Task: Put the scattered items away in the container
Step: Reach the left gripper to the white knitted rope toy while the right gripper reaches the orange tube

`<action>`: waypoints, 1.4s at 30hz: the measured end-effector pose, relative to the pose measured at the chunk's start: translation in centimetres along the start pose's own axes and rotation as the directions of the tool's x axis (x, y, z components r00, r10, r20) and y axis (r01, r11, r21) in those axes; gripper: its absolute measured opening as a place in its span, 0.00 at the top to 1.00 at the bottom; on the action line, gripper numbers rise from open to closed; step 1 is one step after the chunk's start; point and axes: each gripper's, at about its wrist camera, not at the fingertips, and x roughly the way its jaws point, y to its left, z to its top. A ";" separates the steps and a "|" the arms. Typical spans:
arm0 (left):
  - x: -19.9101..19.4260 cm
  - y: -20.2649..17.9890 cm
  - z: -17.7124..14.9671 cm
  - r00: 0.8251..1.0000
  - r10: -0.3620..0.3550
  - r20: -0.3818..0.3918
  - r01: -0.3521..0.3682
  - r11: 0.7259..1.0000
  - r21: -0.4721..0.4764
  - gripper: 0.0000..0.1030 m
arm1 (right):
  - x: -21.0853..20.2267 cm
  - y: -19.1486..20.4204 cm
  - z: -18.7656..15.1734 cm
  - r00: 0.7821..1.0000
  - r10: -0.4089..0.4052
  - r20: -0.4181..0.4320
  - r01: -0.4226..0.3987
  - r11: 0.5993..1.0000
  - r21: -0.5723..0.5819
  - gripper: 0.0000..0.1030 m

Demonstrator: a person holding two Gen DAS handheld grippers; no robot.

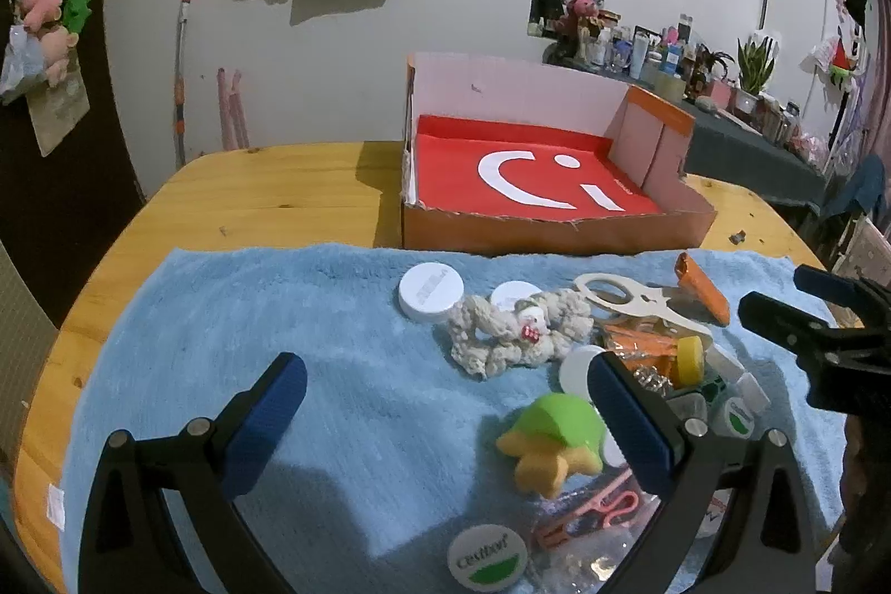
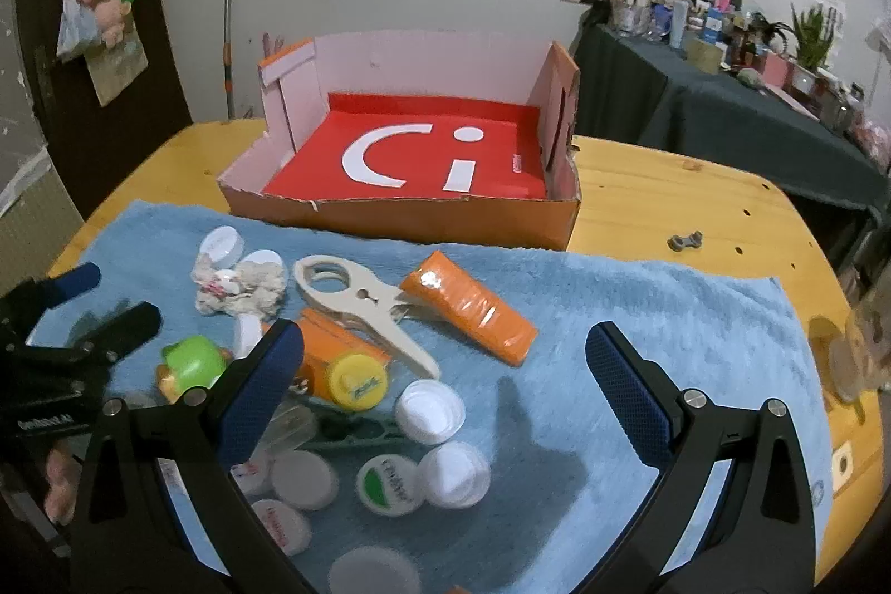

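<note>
An orange cardboard box (image 1: 557, 232) (image 2: 401, 218) with a red floor stands at the far edge of a blue towel (image 1: 250, 315) (image 2: 640, 315); nothing lies in it. Scattered on the towel are a green and yellow toy turtle (image 1: 548, 443) (image 2: 192, 360), a white rope toy (image 1: 518, 332) (image 2: 239, 288), a beige plastic opener (image 1: 635, 296) (image 2: 356, 299), an orange tube (image 1: 704, 288) (image 2: 473, 310) and several white caps (image 2: 429, 413). My left gripper (image 1: 445, 427) hovers open over the towel, the turtle near its right finger. My right gripper (image 2: 445, 399) hangs open above the caps.
The towel lies on a yellow wooden table (image 1: 267, 187) (image 2: 696, 199). A small grey metal part (image 2: 685, 240) rests on the bare wood right of the box. A dark-clothed side table (image 2: 724, 104) crowded with bottles and plants stands at the back right.
</note>
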 end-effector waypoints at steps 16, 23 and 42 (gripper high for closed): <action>4.4 1.0 1.7 0.967 -0.182 -0.181 0.186 0.982 0.007 0.05 | 4.0 -0.9 1.4 0.996 0.035 -0.086 -0.038 0.999 -0.035 0.01; 5.4 0.4 2.2 0.950 -0.228 -0.213 0.243 0.969 0.045 0.10 | 5.0 -1.4 1.4 0.995 0.039 -0.095 -0.043 0.999 -0.034 0.04; 7.0 0.1 2.1 0.923 -0.296 -0.245 0.321 0.944 0.069 0.20 | 7.1 -2.4 0.7 0.984 0.118 -0.134 -0.122 0.992 -0.019 0.30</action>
